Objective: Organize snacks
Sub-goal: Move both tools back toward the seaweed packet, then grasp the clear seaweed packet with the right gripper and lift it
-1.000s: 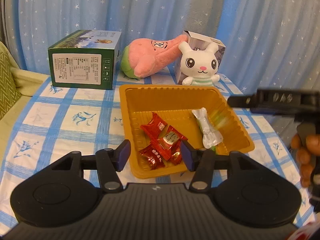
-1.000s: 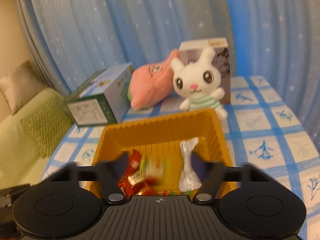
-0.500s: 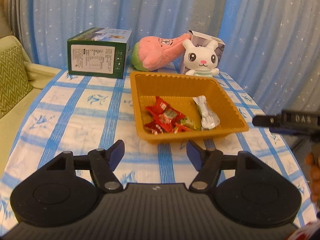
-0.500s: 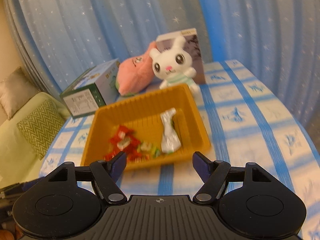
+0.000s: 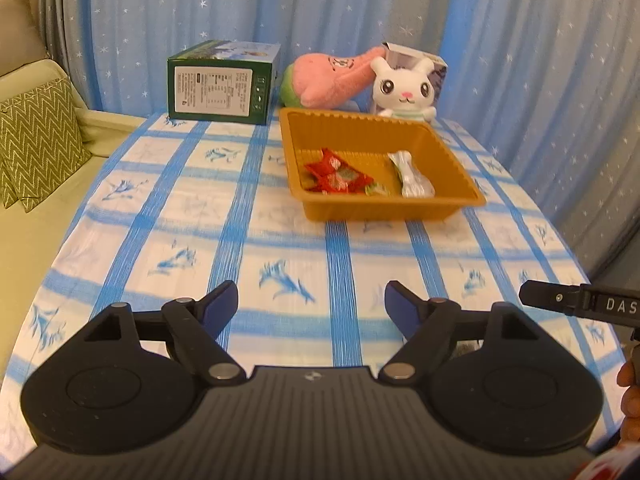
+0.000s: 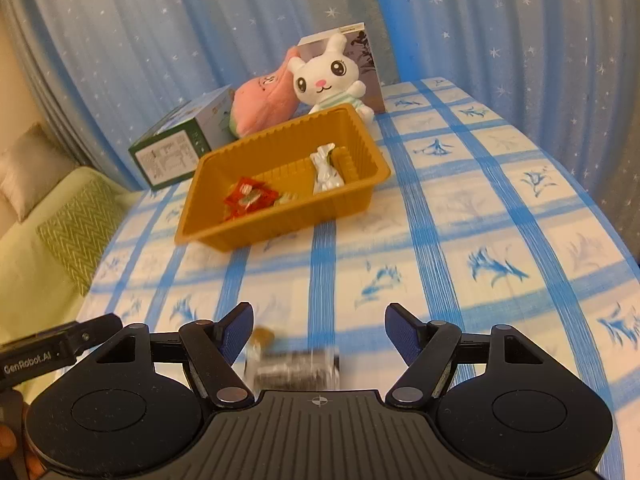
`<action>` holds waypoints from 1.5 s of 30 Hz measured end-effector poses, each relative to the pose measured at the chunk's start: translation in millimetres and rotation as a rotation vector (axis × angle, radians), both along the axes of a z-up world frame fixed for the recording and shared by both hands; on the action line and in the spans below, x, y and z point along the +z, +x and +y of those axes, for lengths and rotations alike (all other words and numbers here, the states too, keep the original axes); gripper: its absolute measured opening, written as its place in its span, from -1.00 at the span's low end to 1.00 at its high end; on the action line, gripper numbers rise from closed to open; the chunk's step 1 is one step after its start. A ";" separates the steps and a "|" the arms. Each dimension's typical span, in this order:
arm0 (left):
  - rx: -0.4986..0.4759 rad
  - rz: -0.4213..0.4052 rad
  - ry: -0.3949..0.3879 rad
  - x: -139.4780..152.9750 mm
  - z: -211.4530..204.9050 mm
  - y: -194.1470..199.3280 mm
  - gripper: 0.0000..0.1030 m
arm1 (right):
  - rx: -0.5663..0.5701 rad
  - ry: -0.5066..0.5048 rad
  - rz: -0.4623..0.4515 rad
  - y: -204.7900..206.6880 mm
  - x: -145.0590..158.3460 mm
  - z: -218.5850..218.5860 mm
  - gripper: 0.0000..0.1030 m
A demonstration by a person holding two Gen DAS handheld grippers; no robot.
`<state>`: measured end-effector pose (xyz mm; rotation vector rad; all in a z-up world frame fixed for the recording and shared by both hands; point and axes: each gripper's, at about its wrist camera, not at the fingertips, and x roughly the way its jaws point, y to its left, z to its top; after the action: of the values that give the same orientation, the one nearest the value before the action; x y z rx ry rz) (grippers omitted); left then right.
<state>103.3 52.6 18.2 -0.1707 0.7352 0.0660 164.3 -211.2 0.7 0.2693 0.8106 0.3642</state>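
**Snack tray and both tongs above the checked surface**

While both my tongs hang over the near part of the surface [image 5: 280, 240], the task's things lie farther back. My left tongs [image 5: 311, 304] are spread wide with nothing between the blue pads; my right tongs [image 6: 319, 326] are likewise wide apart and grip nothing. A blurred dark-wrapped snack [image 6: 296, 368] lies on the cloth just in front of the right tongs' body, between its two fingers but touching neither, as far as I can tell.

One orange tray [image 5: 384, 210] with ribbed walls stands toward the far side of the surface. Inside it, a cluster of red-wrapped snacks [image 5: 336, 178] sits at the left; I cannot count them exactly because they overlap. One small green-wrapped piece [image 5: 376, 189] lies just beside them, and one silver twist-wrapped snack [image 5: 412, 178] lies at the right.

Behind the tray stand one green box [image 5: 222, 84], one pink plush [image 5: 332, 76], one white rabbit plush [image 5: 404, 90] and one grey carton [image 6: 366, 60] behind the rabbit. The cloth is white with blue checks.
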 end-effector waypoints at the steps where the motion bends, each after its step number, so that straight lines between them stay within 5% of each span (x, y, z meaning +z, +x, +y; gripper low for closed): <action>1: -0.004 0.005 0.002 -0.9 -1.5 -4.0 0.54 | 0.000 -0.005 -0.002 -6.7 -0.7 0.3 0.41; 15: -0.025 0.025 0.005 -8.4 -9.2 -47.4 0.83 | 0.008 -0.042 0.028 -67.8 -16.1 -6.6 0.41; 31: -0.059 0.102 -0.022 -20.9 -13.4 -52.1 0.85 | 0.015 -0.082 0.048 -81.0 -28.6 -11.0 0.41; 45: -0.116 0.105 0.007 -32.2 -14.2 -42.4 0.85 | 0.231 -0.245 0.017 -65.6 -53.0 14.7 0.41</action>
<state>61.0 38.4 -14.0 -0.1187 0.8480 -0.0329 98.8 -196.4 -52.3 -0.0514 0.8962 0.4747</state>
